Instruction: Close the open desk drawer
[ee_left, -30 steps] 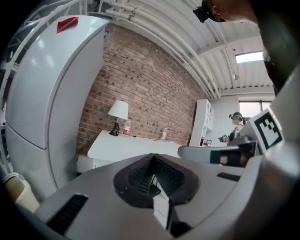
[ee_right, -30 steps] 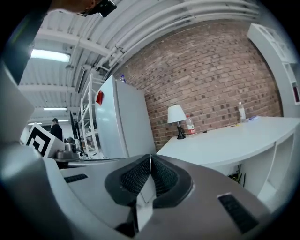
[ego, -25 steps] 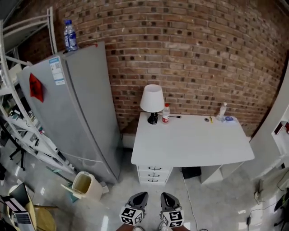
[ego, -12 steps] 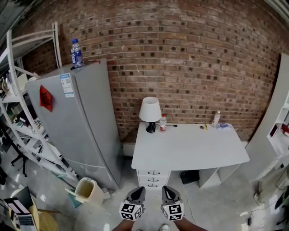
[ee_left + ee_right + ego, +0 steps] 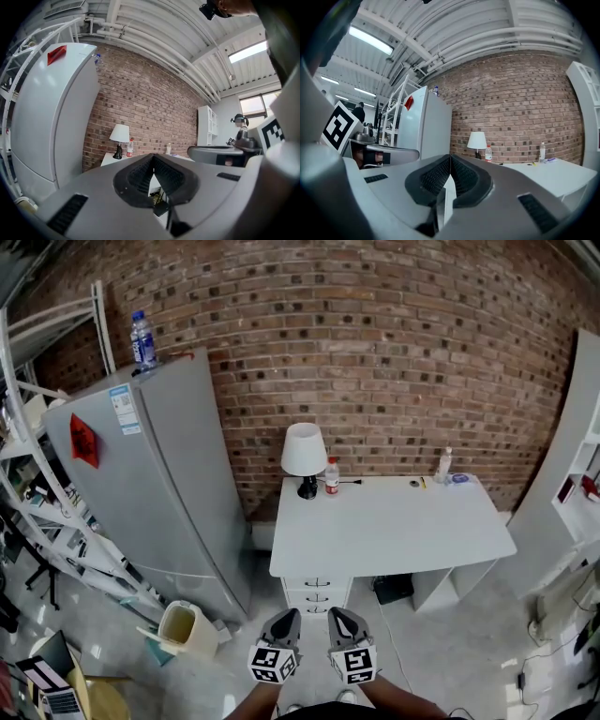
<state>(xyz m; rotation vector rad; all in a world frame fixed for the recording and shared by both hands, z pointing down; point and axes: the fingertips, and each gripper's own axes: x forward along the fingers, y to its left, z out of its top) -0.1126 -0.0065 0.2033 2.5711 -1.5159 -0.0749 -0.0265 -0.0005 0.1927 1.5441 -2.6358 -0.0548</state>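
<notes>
- Low in the middle of the head view, the left gripper (image 5: 285, 622) and the right gripper (image 5: 341, 621) are held side by side, level, both pointing at the white desk (image 5: 394, 526) and well apart from it.
- Each gripper's own view shows its dark ribbed pads meeting at the tip with nothing between them, so both pairs of jaws are closed and empty.
- That probably suits the job: a drawer front needs a push, not a grip, and closed jaws give a blunt, firm nose for it.
- Just above the grippers in the frame, under the desk's left end, sits the drawer stack (image 5: 317, 594).
- It has three white fronts, one above another, each with a small dark handle.
- From this distance all three fronts look flush and none plainly juts out. This would fit a drawer already pushed home, or one open by too little to show from so far off.
- On the desktop's far left corner stand a white lamp (image 5: 304, 452) and a red-capped bottle (image 5: 331, 476), clear of the drawers.
- To the left are a grey fridge (image 5: 159, 484) and a beige bin (image 5: 180, 626).
</notes>
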